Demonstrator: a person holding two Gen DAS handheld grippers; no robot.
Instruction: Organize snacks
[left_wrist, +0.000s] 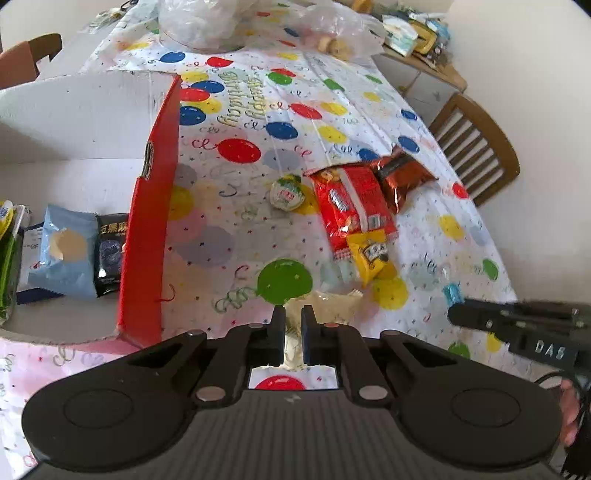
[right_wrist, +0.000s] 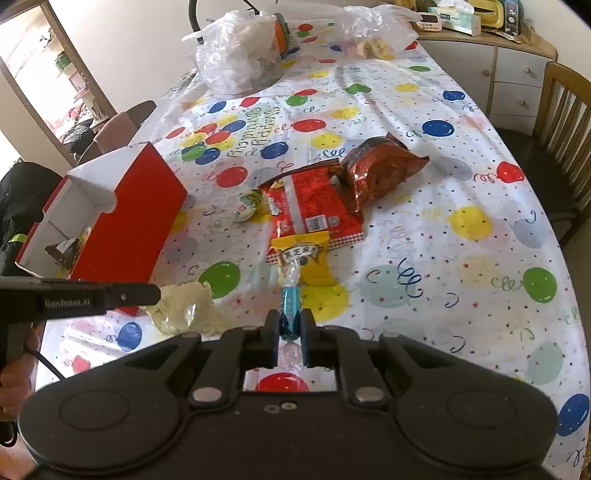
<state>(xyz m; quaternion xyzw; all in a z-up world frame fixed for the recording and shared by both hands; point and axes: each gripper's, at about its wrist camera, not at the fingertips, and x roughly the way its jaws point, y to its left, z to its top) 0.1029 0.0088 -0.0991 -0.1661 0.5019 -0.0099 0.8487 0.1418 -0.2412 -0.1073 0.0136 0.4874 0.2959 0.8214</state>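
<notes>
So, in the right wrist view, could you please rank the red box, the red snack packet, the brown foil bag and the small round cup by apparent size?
1. red box
2. red snack packet
3. brown foil bag, close to the packet and farther away, so this order is unsure
4. small round cup

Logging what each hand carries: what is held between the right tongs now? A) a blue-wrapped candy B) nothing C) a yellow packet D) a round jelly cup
A: in the right wrist view the right tongs are closed on a blue-wrapped candy, while the yellow packet and jelly cup lie on the tablecloth.
</notes>
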